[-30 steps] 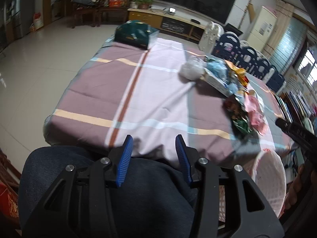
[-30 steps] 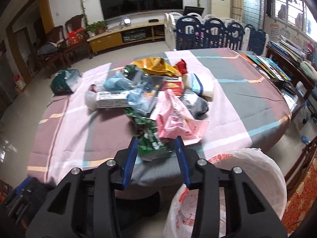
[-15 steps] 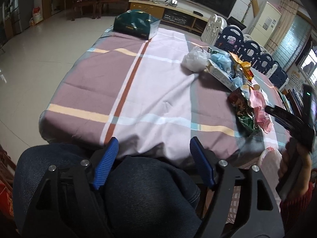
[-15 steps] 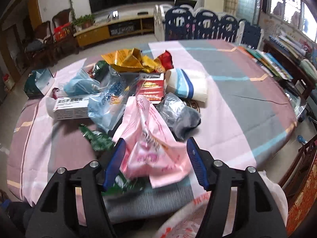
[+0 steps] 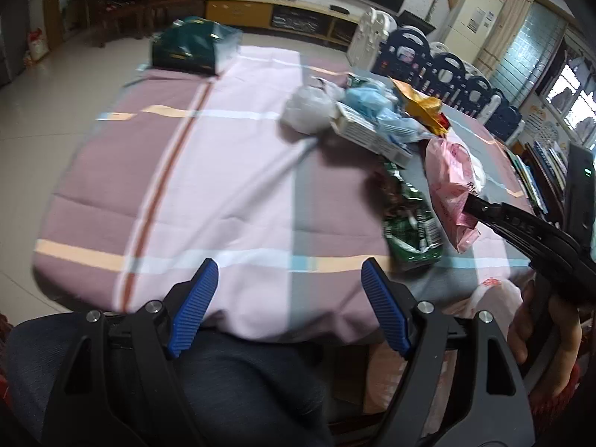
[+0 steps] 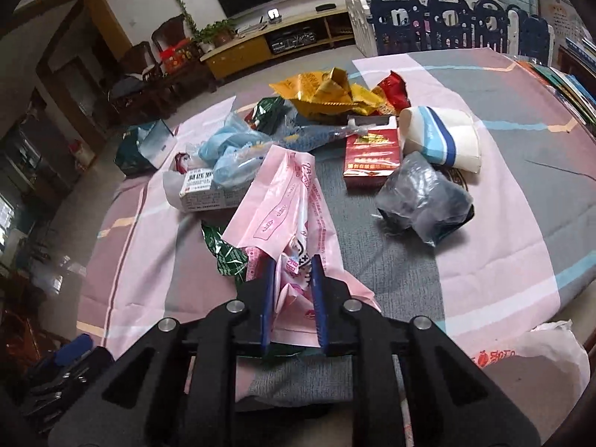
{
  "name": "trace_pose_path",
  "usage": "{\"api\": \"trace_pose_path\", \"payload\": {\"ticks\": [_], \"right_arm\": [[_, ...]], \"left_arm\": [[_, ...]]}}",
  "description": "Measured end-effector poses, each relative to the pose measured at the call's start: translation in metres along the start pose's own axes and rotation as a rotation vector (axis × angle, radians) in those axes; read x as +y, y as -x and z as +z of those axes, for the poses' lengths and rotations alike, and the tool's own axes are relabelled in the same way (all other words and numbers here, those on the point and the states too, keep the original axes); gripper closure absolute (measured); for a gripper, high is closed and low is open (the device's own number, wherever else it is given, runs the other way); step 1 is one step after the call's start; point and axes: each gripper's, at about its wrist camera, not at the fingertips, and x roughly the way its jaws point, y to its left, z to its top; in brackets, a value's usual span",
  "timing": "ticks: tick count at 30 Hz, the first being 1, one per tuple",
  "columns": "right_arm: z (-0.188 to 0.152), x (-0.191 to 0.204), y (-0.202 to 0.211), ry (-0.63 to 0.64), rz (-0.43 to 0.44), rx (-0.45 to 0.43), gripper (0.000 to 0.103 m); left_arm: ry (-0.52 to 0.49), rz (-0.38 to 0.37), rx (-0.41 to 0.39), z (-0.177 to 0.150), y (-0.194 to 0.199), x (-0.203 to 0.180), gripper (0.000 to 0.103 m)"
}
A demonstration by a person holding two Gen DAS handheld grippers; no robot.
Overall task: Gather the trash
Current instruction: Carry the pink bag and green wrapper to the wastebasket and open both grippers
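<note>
Low at centre frame, the right tool point(image 6: 292, 298) pinched the pink bag point(image 6: 283, 208) on the tabletop point(image 6: 503, 223); green wrapper point(image 6: 223, 253) just left, grey bundle point(image 6: 424, 201) right. Left tool point(image 5: 288, 305) gaped wide, holding nothing.

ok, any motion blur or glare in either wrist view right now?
Left wrist view: motion blur smears the striped pink tablecloth and the dark green box; the left gripper stays sharp. Right wrist view: crisp, print on the pink plastic bag shows; no strong glare.
</note>
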Motion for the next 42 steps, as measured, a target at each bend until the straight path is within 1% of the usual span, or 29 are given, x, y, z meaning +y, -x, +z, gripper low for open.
{"api": "trace_pose_path", "payload": {"ticks": [2,4,6,7,9,12,13,14,15,16,18,19,20,21,23,26,29,31,34,37,38,39,41,42], "right_arm": [[0.002,-0.009,0.020,-0.041,0.024,-0.036,0.084],[0.003,-0.023,0.044,-0.056,0.015,-0.078,0.084],[-0.001,-0.036,0.068,-0.067,0.000,-0.108,0.084],[-0.004,-0.043,0.079,-0.070,-0.010,-0.118,0.084],[-0.012,-0.058,0.099,-0.075,-0.043,-0.127,0.083],[-0.028,-0.081,0.121,-0.079,-0.109,-0.123,0.083],[-0.034,-0.088,0.126,-0.083,-0.131,-0.119,0.083],[-0.039,-0.096,0.130,-0.090,-0.151,-0.114,0.083],[-0.044,-0.103,0.135,-0.097,-0.164,-0.110,0.083],[-0.048,-0.109,0.138,-0.102,-0.173,-0.110,0.083],[-0.057,-0.119,0.144,-0.111,-0.190,-0.099,0.083],[-0.060,-0.122,0.146,-0.111,-0.196,-0.094,0.083],[-0.064,-0.123,0.147,-0.109,-0.202,-0.088,0.083],[-0.067,-0.124,0.147,-0.104,-0.207,-0.082,0.083],[-0.072,-0.123,0.147,-0.091,-0.217,-0.073,0.083],[-0.079,-0.119,0.148,-0.071,-0.219,-0.062,0.083],[-0.084,-0.115,0.154,-0.050,-0.231,-0.069,0.083],[-0.087,-0.113,0.159,-0.038,-0.235,-0.072,0.083],[-0.091,-0.112,0.165,-0.031,-0.249,-0.059,0.082],[-0.104,-0.118,0.171,-0.050,-0.237,-0.016,0.071],[-0.107,-0.120,0.174,-0.060,-0.234,-0.012,0.061],[-0.111,-0.123,0.179,-0.073,-0.239,-0.020,0.050],[-0.114,-0.132,0.195,-0.123,-0.259,-0.066,0.037],[-0.112,-0.138,0.204,-0.159,-0.263,-0.099,0.036]], "left_arm": [[-0.012,-0.045,0.037,0.009,-0.014,-0.018,0.019],[-0.049,-0.099,0.070,0.017,-0.029,-0.047,0.015],[-0.099,-0.128,0.082,0.023,-0.042,-0.075,0.011],[-0.123,-0.124,0.084,0.025,-0.049,-0.088,0.010],[-0.157,-0.098,0.102,0.029,-0.068,-0.113,0.010],[-0.164,-0.091,0.133,0.031,-0.091,-0.131,0.010],[-0.164,-0.085,0.147,0.031,-0.098,-0.135,0.020],[-0.162,-0.078,0.162,0.031,-0.104,-0.134,0.037],[-0.157,-0.076,0.186,0.030,-0.110,-0.134,0.046],[-0.148,-0.083,0.198,0.030,-0.113,-0.131,0.048],[-0.132,-0.090,0.173,0.029,-0.111,-0.125,0.055],[-0.138,-0.085,0.172,0.028,-0.110,-0.124,0.064],[-0.137,-0.083,0.173,0.028,-0.108,-0.121,0.070],[-0.129,-0.087,0.170,0.028,-0.105,-0.118,0.074],[-0.123,-0.102,0.145,0.028,-0.093,-0.114,0.075],[-0.145,-0.119,0.086,0.025,-0.066,-0.110,0.076],[-0.156,-0.146,0.041,0.017,-0.039,-0.111,0.076],[-0.175,-0.184,0.020,0.008,-0.021,-0.116,0.076],[-0.220,-0.299,0.015,-0.007,0.004,-0.133,0.076],[-0.267,-0.377,0.036,-0.023,0.020,-0.151,0.076],[-0.283,-0.392,0.040,-0.027,0.024,-0.157,0.076],[-0.298,-0.409,0.045,-0.031,0.027,-0.164,0.076],[-0.321,-0.445,0.061,-0.039,0.031,-0.176,0.076],[-0.332,-0.462,0.072,-0.044,0.032,-0.181,0.076]]}}
